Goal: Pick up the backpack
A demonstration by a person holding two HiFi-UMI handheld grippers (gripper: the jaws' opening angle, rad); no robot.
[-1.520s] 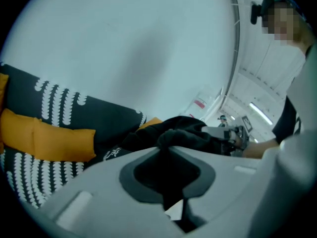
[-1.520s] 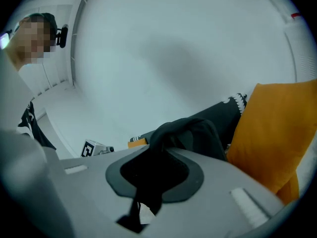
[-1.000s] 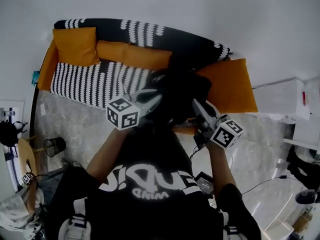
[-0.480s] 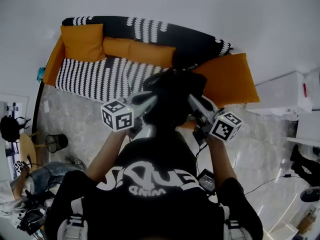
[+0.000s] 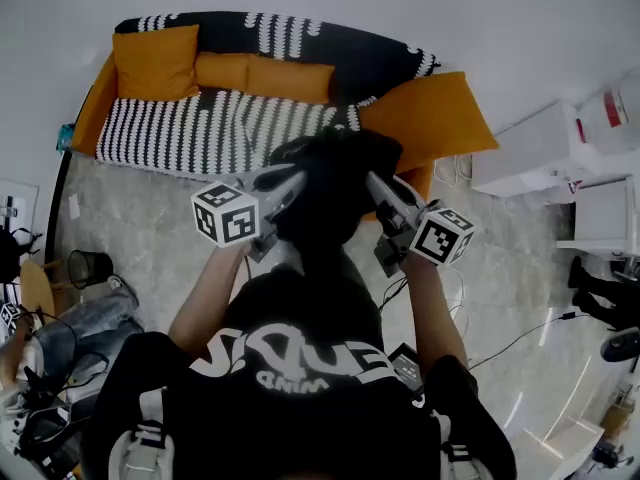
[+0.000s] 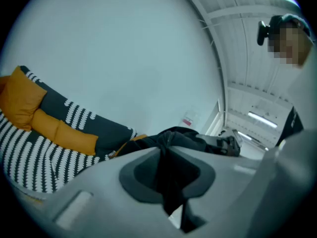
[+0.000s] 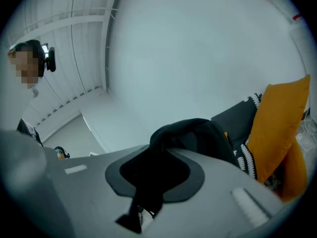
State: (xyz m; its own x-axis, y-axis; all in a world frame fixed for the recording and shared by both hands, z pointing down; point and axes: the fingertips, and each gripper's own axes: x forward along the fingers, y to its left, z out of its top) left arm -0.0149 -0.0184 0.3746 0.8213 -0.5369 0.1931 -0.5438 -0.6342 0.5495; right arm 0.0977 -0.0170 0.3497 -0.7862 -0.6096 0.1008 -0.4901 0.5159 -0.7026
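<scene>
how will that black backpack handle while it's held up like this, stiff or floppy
Probably floppy: the backpack fabric bunches into thin folds where the left tool and the right tool pinch it. It may sag in the middle, since only its two sides are gripped.

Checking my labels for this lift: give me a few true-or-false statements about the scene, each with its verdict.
1. The striped sofa carries orange cushions. True.
2. The left claw and the right claw are both shut on the black backpack. True.
3. The black backpack lies flat on the sofa seat. False: it is held up between the two claws.
4. The right claw is open and empty. False: it pinches the backpack's black fabric.
</scene>
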